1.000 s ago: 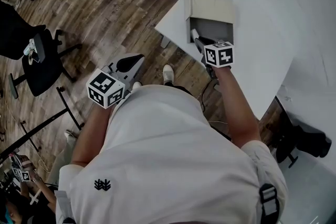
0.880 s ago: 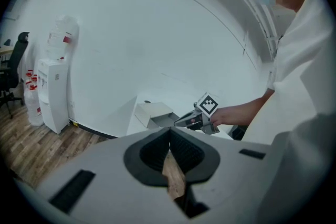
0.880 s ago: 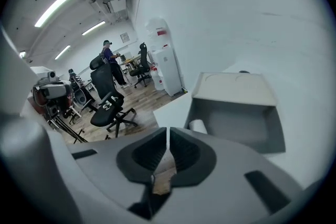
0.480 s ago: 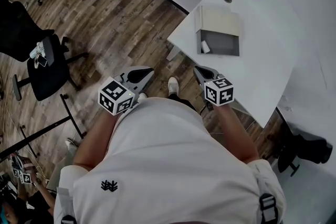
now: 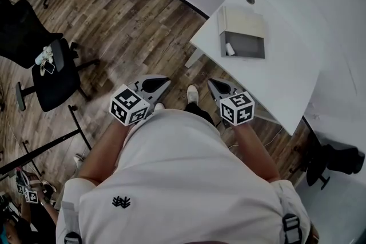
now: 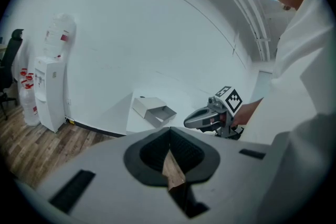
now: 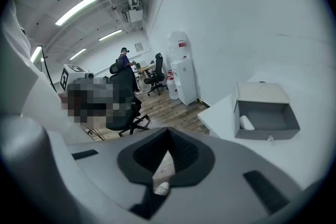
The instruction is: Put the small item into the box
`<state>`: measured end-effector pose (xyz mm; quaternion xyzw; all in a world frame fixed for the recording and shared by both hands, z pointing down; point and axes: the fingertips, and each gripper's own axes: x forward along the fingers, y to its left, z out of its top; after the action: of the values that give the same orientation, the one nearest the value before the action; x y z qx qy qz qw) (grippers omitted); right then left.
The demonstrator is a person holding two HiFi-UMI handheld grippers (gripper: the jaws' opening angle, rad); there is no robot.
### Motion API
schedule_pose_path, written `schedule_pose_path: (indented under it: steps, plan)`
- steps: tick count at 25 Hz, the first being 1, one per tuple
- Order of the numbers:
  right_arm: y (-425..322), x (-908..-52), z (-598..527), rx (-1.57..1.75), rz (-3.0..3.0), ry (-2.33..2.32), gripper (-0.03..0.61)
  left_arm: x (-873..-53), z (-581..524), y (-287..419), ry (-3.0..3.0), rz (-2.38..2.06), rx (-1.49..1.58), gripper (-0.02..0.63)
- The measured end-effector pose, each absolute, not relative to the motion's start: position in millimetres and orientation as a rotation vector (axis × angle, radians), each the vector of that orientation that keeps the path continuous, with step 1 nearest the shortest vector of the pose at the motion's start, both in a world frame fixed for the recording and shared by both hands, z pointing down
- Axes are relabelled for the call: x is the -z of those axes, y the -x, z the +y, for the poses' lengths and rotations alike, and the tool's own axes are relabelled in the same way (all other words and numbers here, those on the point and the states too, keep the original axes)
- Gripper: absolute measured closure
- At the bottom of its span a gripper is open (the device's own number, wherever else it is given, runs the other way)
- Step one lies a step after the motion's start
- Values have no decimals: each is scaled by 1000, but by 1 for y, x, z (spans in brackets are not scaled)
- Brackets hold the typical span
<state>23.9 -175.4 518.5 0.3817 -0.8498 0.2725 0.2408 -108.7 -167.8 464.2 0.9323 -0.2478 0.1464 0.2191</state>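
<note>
An open grey box (image 5: 246,57) with a beige flap stands on the white table (image 5: 286,83). A small white item (image 5: 230,49) lies inside it against the left wall. The right gripper view shows the same box (image 7: 273,131) and the item (image 7: 245,122) in it. My right gripper (image 5: 211,83) is held close to the person's body, off the table's near edge, shut and empty. My left gripper (image 5: 166,82) hangs beside it over the wood floor, its jaws also together with nothing in them. From the left gripper view I see the box (image 6: 154,110) and the right gripper (image 6: 210,115).
Wood floor lies below both grippers. Black office chairs (image 5: 48,74) stand at the left, and a white water dispenser (image 6: 50,92) stands by the wall. A round grommet (image 5: 250,0) sits in the table behind the box. Another person stands far back in the room (image 7: 126,63).
My right gripper has pulled back from the box to the person's body and its jaws have come together. The white item stays in the box. The left gripper has shifted slightly right.
</note>
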Motion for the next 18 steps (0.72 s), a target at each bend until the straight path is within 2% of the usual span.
schedule_pose_path:
  steps: [18]
  plan:
    - [-10, -506, -137, -715, -2324, -1126, 572, -470, -129, 120, -2598, -606, -392, 606]
